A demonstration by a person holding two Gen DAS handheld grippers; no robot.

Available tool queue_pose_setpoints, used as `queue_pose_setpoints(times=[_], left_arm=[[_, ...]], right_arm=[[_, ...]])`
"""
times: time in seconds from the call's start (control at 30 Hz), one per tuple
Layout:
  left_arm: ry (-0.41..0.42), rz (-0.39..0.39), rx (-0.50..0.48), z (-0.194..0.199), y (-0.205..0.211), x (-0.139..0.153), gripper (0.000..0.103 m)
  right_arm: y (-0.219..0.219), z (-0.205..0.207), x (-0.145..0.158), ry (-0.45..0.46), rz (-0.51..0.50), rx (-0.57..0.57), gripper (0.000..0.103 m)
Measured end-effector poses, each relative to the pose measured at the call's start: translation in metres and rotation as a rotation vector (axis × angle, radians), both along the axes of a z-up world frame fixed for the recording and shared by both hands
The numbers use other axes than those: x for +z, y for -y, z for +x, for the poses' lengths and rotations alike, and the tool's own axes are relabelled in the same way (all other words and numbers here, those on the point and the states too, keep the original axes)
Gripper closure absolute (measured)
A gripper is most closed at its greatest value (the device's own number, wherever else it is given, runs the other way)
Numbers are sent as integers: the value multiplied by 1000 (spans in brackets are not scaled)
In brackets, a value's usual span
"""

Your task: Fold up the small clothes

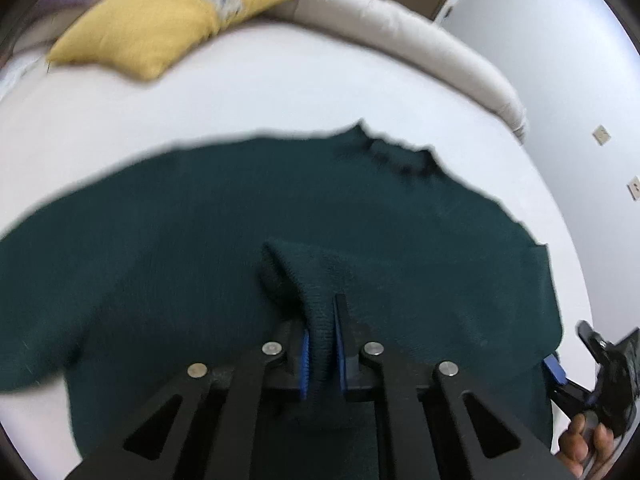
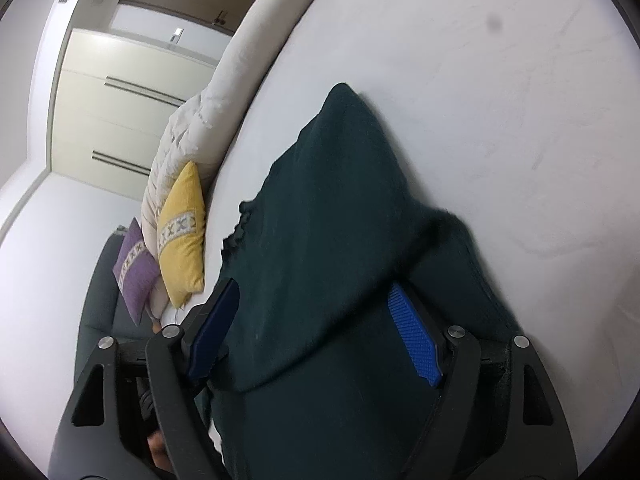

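A dark green knit sweater (image 1: 280, 216) lies spread on a white bed (image 1: 240, 92), its neck at the far side. My left gripper (image 1: 320, 340) is shut on a raised fold of the sweater near its lower hem. In the right wrist view the sweater (image 2: 320, 220) lies between my blue pads (image 2: 412, 332), which stand wide apart; my right gripper (image 2: 316, 320) is open over the cloth. The right gripper also shows in the left wrist view (image 1: 592, 364) at the sweater's right edge, held by a hand.
A yellow cushion (image 1: 160, 20) lies at the far left of the bed, with a purple cushion (image 2: 136, 268) beside it. A rolled cream duvet (image 1: 420, 40) runs along the far edge. A white wall and wardrobe doors (image 2: 112, 120) stand behind.
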State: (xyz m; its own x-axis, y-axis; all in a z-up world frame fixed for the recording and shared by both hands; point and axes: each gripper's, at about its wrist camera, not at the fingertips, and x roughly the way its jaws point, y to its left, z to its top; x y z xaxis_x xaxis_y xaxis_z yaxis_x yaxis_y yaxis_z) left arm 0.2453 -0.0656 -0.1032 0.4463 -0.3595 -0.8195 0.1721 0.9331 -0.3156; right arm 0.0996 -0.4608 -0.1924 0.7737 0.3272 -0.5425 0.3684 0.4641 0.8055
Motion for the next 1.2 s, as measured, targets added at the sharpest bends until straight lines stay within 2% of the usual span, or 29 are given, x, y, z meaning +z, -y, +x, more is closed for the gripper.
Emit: queue_pose_setpoints(times=[0.1, 0.17, 0.27, 0.37, 0.4, 0.53, 0.57, 0.6, 0.7, 0.77, 0.8, 0.83, 0.9, 1.0, 1.07, 1.13, 1.2], left_arm=[[106, -35, -7, 2, -2, 33, 93], [143, -50, -5, 6, -4, 43, 93], [87, -33, 5, 15, -11, 17, 92], [6, -27, 27, 18, -22, -24, 91], [27, -45, 25, 16, -26, -29, 88], [53, -17, 3, 15, -21, -25, 89], [55, -14, 1, 16, -21, -25, 89], [56, -15, 1, 16, -21, -25, 88], [70, -33, 5, 16, -21, -28, 88], [73, -34, 1, 17, -19, -29, 88], [74, -32, -2, 17, -19, -29, 88], [77, -31, -5, 17, -18, -28, 88], [86, -31, -5, 17, -17, -25, 90], [130, -37, -11, 14, -12, -13, 91], [153, -12, -33, 14, -3, -10, 91], [120, 24, -36, 20, 2, -26, 90], [116, -13, -24, 23, -4, -37, 88]], right_arm=[[3, 9, 6, 7, 9, -41, 32], [3, 12, 8, 5, 0, -57, 34], [5, 13, 5, -30, -33, -49, 44], [7, 11, 11, -58, -68, -13, 45], [6, 10, 17, -76, -106, 6, 45], [7, 6, 51, -71, -306, -9, 45], [18, -8, 58, -75, -341, -30, 44], [21, -3, 60, -84, -354, -38, 43], [25, 32, 48, -152, -410, 5, 43], [20, 60, 25, -254, -487, 74, 46], [16, 62, 26, -247, -543, 71, 54], [10, 65, 30, -249, -623, 87, 68], [6, 63, 38, -240, -645, 92, 97], [13, 54, 47, -215, -634, 50, 98], [20, 46, 51, -195, -609, 13, 98], [28, 42, 48, -192, -584, -13, 98], [34, 46, 23, -228, -566, 15, 99]])
